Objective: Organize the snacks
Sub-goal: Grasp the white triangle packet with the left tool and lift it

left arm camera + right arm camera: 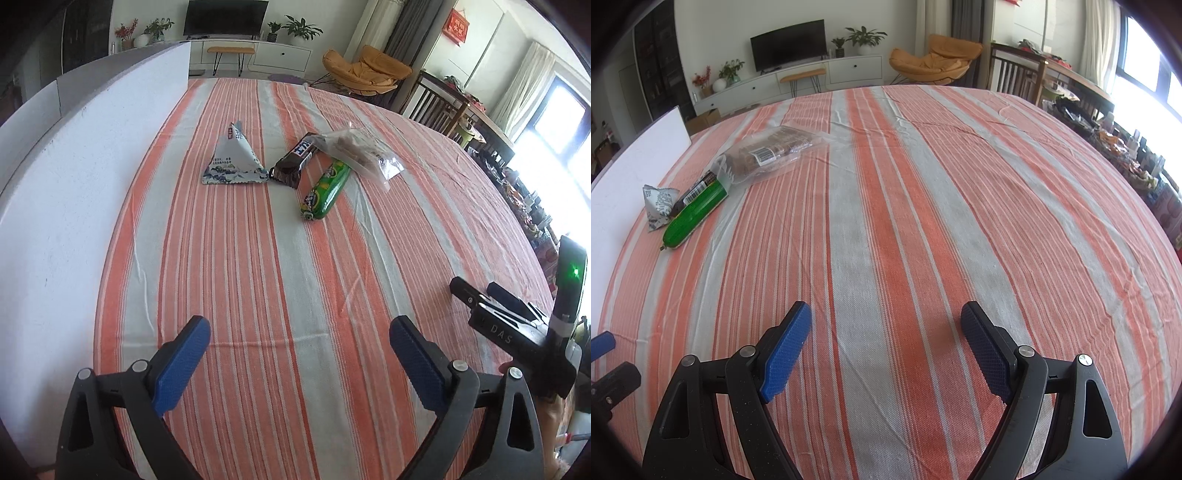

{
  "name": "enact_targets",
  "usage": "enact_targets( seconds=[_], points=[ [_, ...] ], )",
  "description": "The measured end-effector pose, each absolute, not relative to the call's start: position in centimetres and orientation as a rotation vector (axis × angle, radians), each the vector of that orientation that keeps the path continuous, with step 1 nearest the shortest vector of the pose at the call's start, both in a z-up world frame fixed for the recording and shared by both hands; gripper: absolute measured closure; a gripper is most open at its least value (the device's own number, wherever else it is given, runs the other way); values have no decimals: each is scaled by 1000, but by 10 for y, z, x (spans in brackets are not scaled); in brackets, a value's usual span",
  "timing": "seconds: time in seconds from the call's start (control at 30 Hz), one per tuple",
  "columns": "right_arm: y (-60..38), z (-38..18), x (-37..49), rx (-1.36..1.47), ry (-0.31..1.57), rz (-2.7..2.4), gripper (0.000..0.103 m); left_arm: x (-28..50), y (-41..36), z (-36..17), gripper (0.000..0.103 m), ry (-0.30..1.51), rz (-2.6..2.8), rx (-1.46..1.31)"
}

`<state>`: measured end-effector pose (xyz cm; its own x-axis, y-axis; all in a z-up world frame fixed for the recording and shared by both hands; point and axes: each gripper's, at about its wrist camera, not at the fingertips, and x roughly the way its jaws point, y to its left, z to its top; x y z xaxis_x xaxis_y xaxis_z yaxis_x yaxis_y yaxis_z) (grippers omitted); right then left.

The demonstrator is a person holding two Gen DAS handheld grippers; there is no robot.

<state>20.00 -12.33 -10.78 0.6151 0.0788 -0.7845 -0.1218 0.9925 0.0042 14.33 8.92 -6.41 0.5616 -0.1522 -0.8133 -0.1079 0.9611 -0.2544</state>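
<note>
The four snacks, a triangle pack (235, 158), a chocolate bar (295, 159), a green roll (326, 189) and a clear bag (360, 149), lie bunched on the striped cloth (258, 277) near the white board (74, 177), so the sorting seems not yet begun, and the left gripper (300, 334) and the right gripper (886, 325) both stand wide and empty.

My right gripper (886, 325) hung wide open, empty, over striped tablecloth (923, 221). Far left I saw green snack tube (692, 218), dark bar (698, 188), triangular pouch (659, 210), clear biscuit bag (772, 153) clustered, touching.
</note>
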Motion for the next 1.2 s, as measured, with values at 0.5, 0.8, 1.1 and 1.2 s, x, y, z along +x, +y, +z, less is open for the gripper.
enact_targets(
  seconds=[0.5,0.8,1.1,1.2],
  points=[
    [-123,-110,200,-40,902,122,16,277,140,-64,76,1045,152,-239],
    [-124,-110,200,-42,902,122,16,170,120,-33,89,980,9,-259],
    [-123,-110,200,-45,903,120,16,151,121,-49,30,978,1,-217],
    [-123,-109,200,-44,903,121,16,161,111,-62,28,1005,-6,-167]
  ],
)
